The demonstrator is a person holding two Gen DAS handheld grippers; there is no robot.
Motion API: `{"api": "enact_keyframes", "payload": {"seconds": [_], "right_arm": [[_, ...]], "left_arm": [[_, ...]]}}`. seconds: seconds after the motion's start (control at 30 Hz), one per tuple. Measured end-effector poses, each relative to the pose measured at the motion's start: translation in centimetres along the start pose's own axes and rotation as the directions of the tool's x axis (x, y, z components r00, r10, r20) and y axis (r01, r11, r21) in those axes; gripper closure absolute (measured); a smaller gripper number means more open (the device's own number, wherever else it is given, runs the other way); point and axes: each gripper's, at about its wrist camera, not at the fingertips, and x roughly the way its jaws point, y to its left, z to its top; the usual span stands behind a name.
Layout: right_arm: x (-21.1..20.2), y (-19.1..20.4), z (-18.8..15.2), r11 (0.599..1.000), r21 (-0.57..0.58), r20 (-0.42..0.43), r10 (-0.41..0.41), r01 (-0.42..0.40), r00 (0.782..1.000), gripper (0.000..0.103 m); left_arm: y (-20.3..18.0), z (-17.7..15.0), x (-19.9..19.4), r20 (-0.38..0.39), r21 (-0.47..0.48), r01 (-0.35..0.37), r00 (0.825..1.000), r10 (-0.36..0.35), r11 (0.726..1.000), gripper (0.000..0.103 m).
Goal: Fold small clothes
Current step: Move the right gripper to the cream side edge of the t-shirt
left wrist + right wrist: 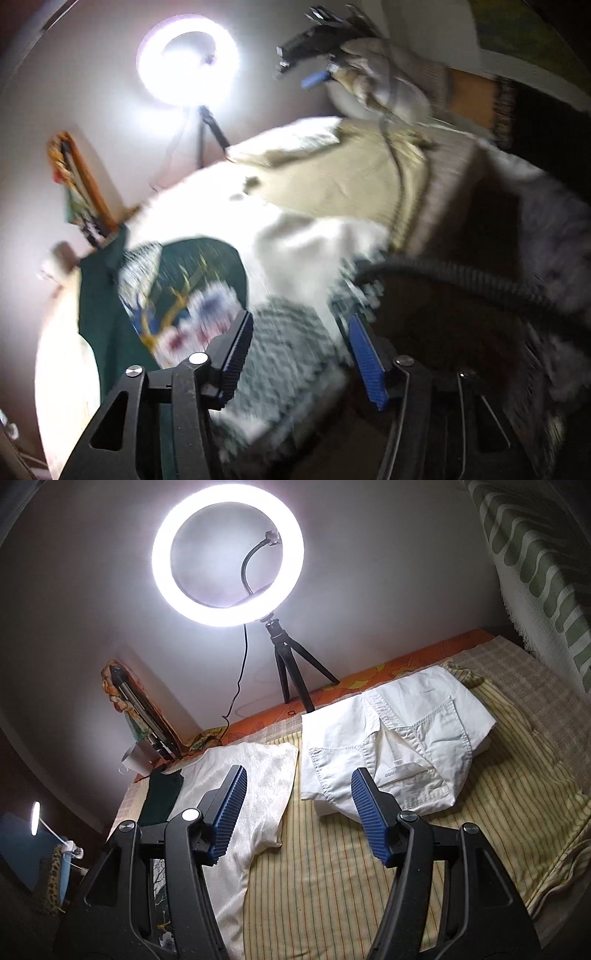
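Striped bedcover (332, 867) holds limp white shorts (399, 746); I'd pinch a hem corner, right gripper (299, 812) and left gripper (299, 354) both released, empty.

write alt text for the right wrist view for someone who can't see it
The right gripper hangs with its blue-padded jaws open and empty over a bed with a yellow striped sheet. Ahead lie a folded white shirt and a cream cloth side by side. A lit ring light on a small tripod stands behind them.
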Motion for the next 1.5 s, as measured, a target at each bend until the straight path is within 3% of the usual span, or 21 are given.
{"api": "enact_keyframes", "payload": {"seconds": [0.1,0.27,0.57,0.67,0.73,0.9,1.13,1.37,1.5], "right_arm": [[0.2,-0.1,0.0,0.999,0.02,-0.018,0.05,-0.05,0.999,0.041],[0.2,0.5,0.1,0.996,0.01,-0.029,0.087,-0.087,0.996,0.041],[0.0,-0.6,1.3,0.993,0.036,-0.019,0.116,-0.115,0.993,0.041],[1.0,-1.2,1.3,0.991,0.046,-0.049,0.127,-0.125,0.991,0.041],[2.0,-1.4,1.2,0.991,0.044,-0.075,0.126,-0.123,0.989,0.041],[5.3,-1.0,0.8,0.993,0.015,-0.157,0.12,-0.119,0.98,0.041],[13.0,1.3,-1.4,0.986,-0.023,-0.331,0.147,-0.164,0.932,0.041],[19.3,1.5,-3.5,0.992,0.035,-0.461,0.126,-0.124,0.878,0.041],[20.2,1.1,-4.1,0.997,0.027,-0.476,0.082,-0.078,0.876,0.041]], "left_arm": [[-0.6,1.5,2.2,0.03,-0.031,-0.041,0.999,0.042,0.999,0.055],[-0.9,3.2,4.2,0.066,-0.122,0.019,0.998,-0.011,0.992,0.055],[-2.9,4.0,6.3,0.052,-0.144,0.084,0.996,-0.077,0.986,0.055],[-4.3,4.4,6.6,0.045,-0.139,0.1,0.995,-0.094,0.985,0.048],[-5.3,4.7,6.9,0.038,-0.126,0.1,0.995,-0.096,0.987,0.037],[-6.5,5.2,8.5,-0.011,-0.126,0.067,0.998,-0.069,0.99,0.037],[-4.8,5.0,9.4,-0.027,-0.218,0.103,0.993,-0.111,0.97,0.089],[-3.1,4.6,8.2,-0.001,-0.312,0.203,0.977,-0.214,0.928,0.098],[-2.7,4.1,7.7,0.002,-0.336,0.209,0.975,-0.221,0.918,0.103]]}}
